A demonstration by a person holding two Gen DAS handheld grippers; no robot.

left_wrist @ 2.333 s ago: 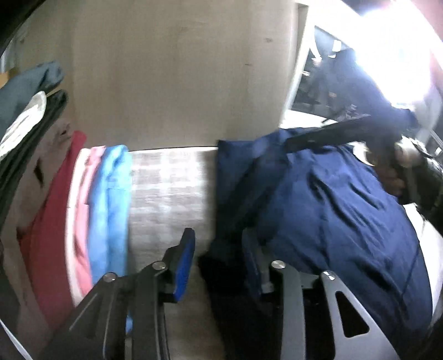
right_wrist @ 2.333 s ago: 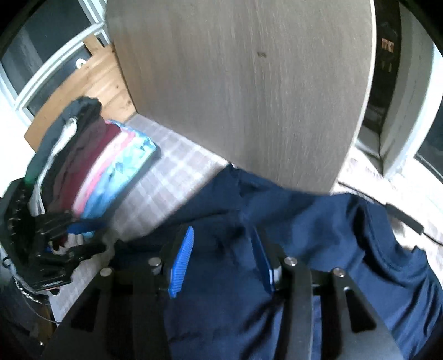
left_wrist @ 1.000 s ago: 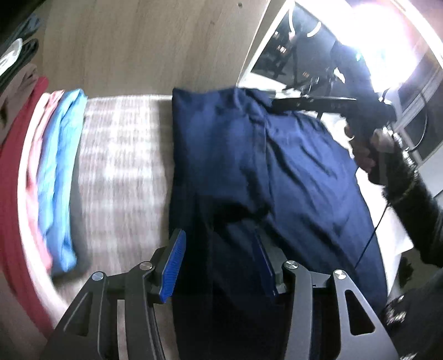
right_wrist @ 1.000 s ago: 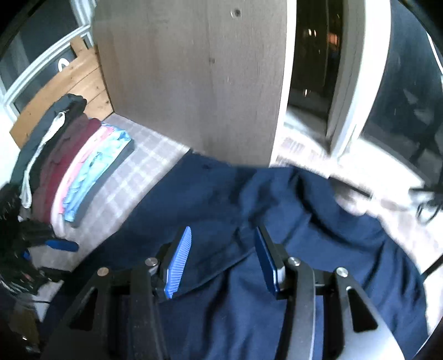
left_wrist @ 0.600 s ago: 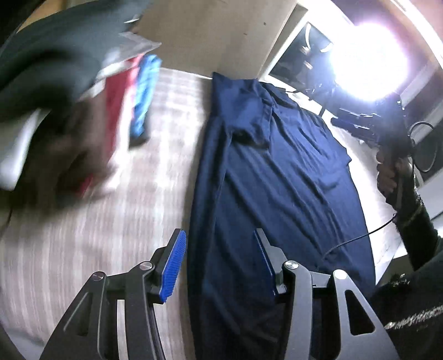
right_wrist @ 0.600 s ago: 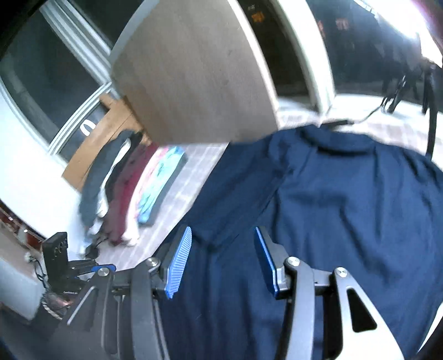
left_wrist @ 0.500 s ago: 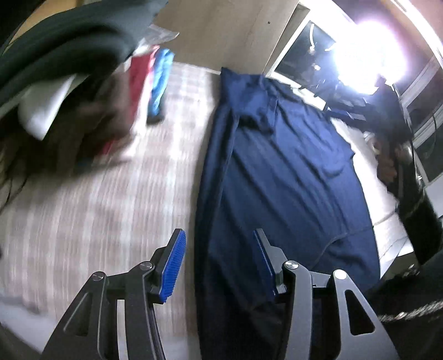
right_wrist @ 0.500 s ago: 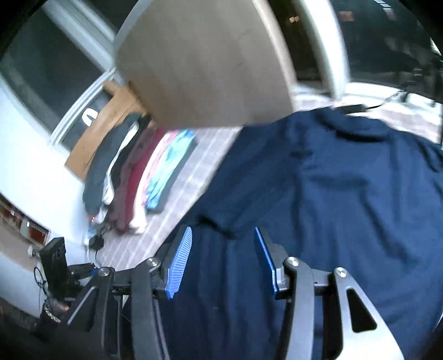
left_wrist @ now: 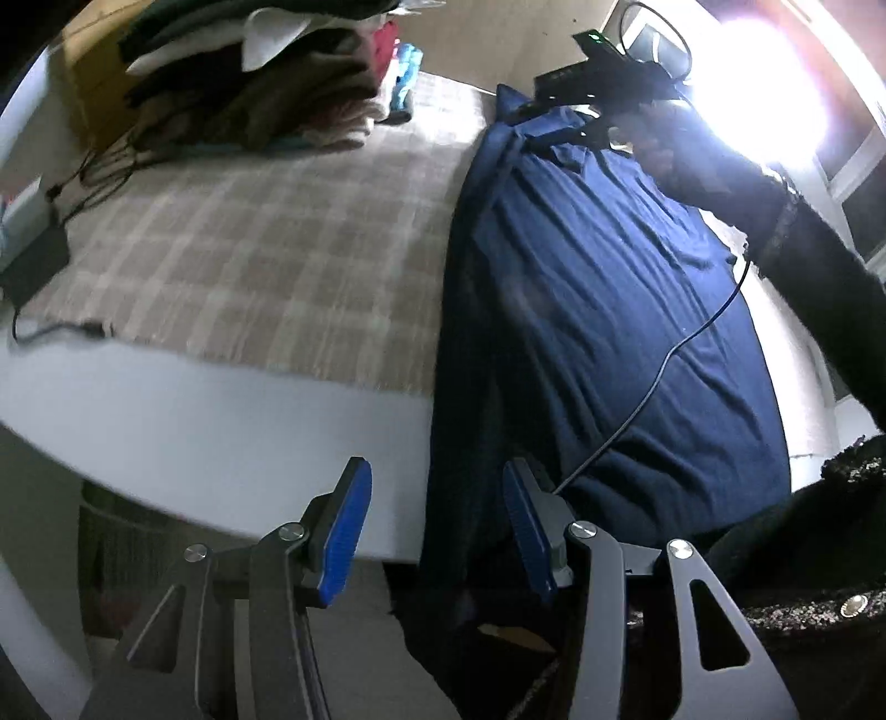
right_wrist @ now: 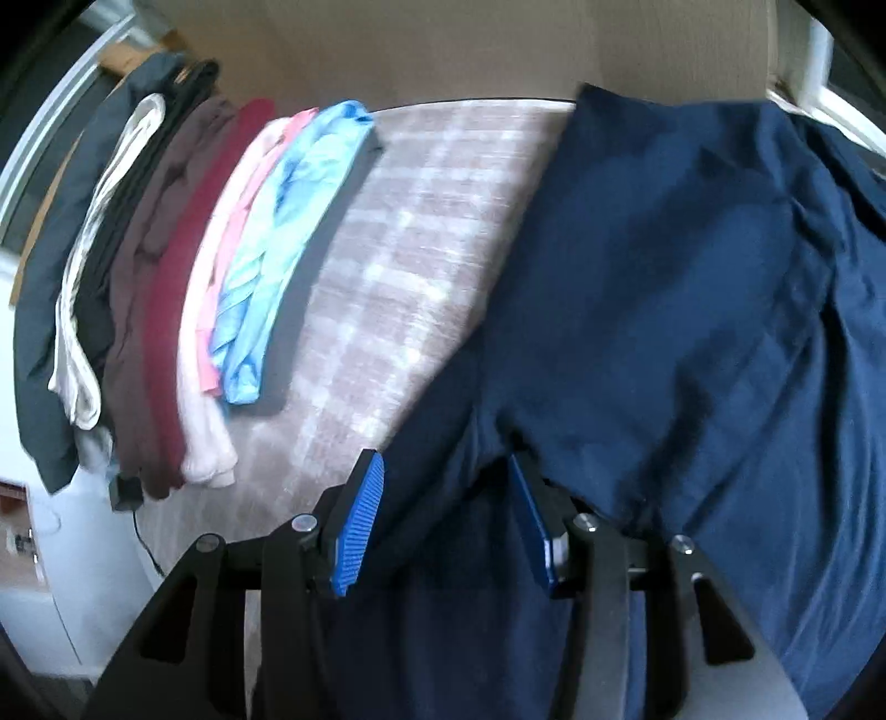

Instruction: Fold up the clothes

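Observation:
A navy blue shirt [left_wrist: 609,299] lies spread on the checked cloth, one side folded in, its hem hanging over the table's near edge. My left gripper [left_wrist: 437,526] is open at that edge, with the hanging hem between its blue pads, not pinched. In the right wrist view the same shirt [right_wrist: 692,288] fills the right half. My right gripper [right_wrist: 446,520] is open low over its folded sleeve edge, cloth between the pads. The right gripper also shows in the left wrist view [left_wrist: 559,113] at the shirt's far end.
A pile of folded clothes [right_wrist: 166,266] in grey, white, maroon, pink and light blue stands at the left; it also shows in the left wrist view [left_wrist: 266,83]. A wooden panel [right_wrist: 443,50] rises behind. A black adapter and cables [left_wrist: 33,266] lie at the table's left edge.
My left gripper has pulled back to the table's near edge, over the shirt's hem. My right gripper has dropped to the shirt's far folded sleeve. Both stay open.

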